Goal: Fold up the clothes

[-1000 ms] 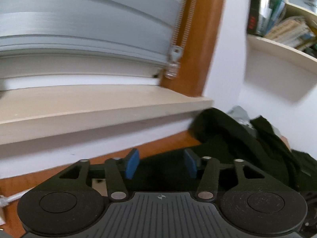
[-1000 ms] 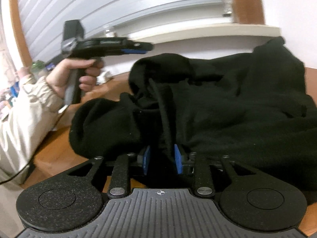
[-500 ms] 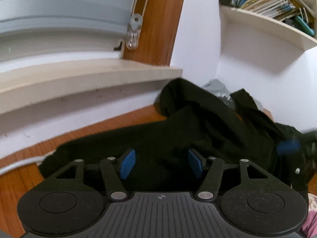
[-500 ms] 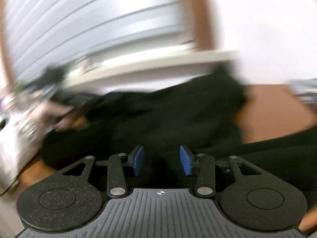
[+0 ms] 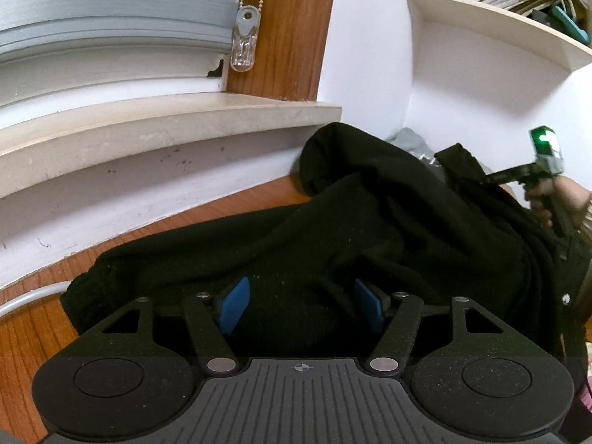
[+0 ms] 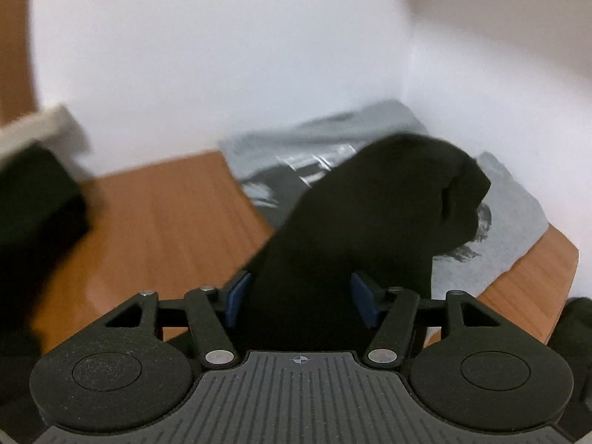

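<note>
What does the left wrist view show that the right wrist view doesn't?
Only the left wrist view: the windowsill, the blind's cord pull, the bookshelf, the whole spread of the black garment and the right gripper in a hand.

Only the right wrist view: the grey printed garment lying flat in the corner and a black sleeve end rising ahead of the right jaws, which are opening.

Both: black cloth between opening jaws, wooden table, white wall.
</note>
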Demonstrator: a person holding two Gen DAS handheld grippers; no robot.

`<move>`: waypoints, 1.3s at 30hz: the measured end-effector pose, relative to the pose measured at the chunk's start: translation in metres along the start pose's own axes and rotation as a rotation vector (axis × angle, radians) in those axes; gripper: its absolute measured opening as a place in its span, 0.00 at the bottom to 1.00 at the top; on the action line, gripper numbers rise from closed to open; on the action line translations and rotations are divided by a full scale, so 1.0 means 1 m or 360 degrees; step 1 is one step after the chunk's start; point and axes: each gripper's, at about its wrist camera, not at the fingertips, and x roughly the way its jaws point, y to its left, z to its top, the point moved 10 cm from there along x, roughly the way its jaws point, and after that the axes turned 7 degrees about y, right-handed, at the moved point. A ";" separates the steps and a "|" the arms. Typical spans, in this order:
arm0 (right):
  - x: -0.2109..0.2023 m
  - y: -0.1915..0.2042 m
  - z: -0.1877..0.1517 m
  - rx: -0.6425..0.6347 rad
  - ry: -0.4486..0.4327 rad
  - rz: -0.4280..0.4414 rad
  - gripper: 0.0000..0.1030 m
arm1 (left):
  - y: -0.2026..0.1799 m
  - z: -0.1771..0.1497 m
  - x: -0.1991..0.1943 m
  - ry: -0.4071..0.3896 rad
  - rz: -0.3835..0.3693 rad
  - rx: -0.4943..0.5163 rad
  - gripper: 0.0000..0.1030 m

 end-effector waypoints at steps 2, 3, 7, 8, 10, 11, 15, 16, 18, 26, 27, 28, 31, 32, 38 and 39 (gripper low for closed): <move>0.002 -0.010 0.001 0.0018 -0.0008 -0.0026 0.08 | -0.001 -0.001 0.000 0.0004 0.0005 0.0008 0.66; -0.002 -0.016 0.002 0.0032 -0.0041 -0.0033 0.06 | 0.000 -0.001 0.001 0.0005 0.0002 0.0002 0.66; -0.075 -0.063 0.015 0.0247 -0.0432 -0.0183 0.05 | 0.000 -0.002 0.002 0.0011 0.0001 -0.0004 0.67; -0.085 -0.076 0.013 0.0306 -0.0437 -0.0202 0.07 | -0.001 -0.002 0.002 0.0013 0.0003 -0.0002 0.67; -0.083 -0.086 0.004 0.0289 -0.0329 -0.0216 0.11 | -0.001 -0.002 0.003 0.0016 0.0003 -0.0004 0.67; -0.081 -0.088 0.000 0.0260 -0.0290 -0.0234 0.15 | -0.001 -0.002 0.002 0.0016 -0.0001 -0.0010 0.67; -0.082 -0.064 -0.005 0.0234 -0.0313 -0.0131 0.40 | -0.001 -0.002 0.003 0.0018 -0.0002 -0.0015 0.68; -0.077 -0.049 -0.005 0.0228 -0.0314 -0.0031 0.40 | 0.000 -0.002 0.003 0.0018 -0.0001 -0.0014 0.68; -0.064 -0.012 -0.004 0.0206 -0.0278 0.0197 0.40 | 0.000 -0.002 0.004 0.0018 -0.0003 -0.0016 0.68; -0.033 0.149 0.002 0.0118 -0.0095 0.0748 0.50 | 0.000 -0.003 0.004 0.0031 0.0017 -0.0002 0.71; -0.027 0.162 0.005 0.0141 -0.0067 0.0797 0.50 | 0.001 -0.003 0.004 0.0031 0.0014 -0.0006 0.71; -0.024 0.172 0.006 0.0167 -0.0045 0.0834 0.54 | 0.001 -0.003 0.003 0.0033 0.0010 -0.0011 0.71; -0.010 0.191 0.004 0.0237 0.0086 0.0845 0.60 | 0.003 -0.003 0.004 0.0042 0.0003 -0.0018 0.71; -0.005 0.193 0.001 0.0279 0.0136 0.0854 0.60 | 0.003 -0.003 0.004 0.0044 0.0002 -0.0019 0.71; -0.013 0.200 0.005 0.0281 0.0067 0.0932 0.09 | 0.004 -0.006 0.005 0.0055 -0.0003 -0.0023 0.72; -0.025 0.199 0.009 0.0219 -0.0009 0.0895 0.08 | 0.004 -0.007 0.006 0.0056 0.0002 -0.0018 0.72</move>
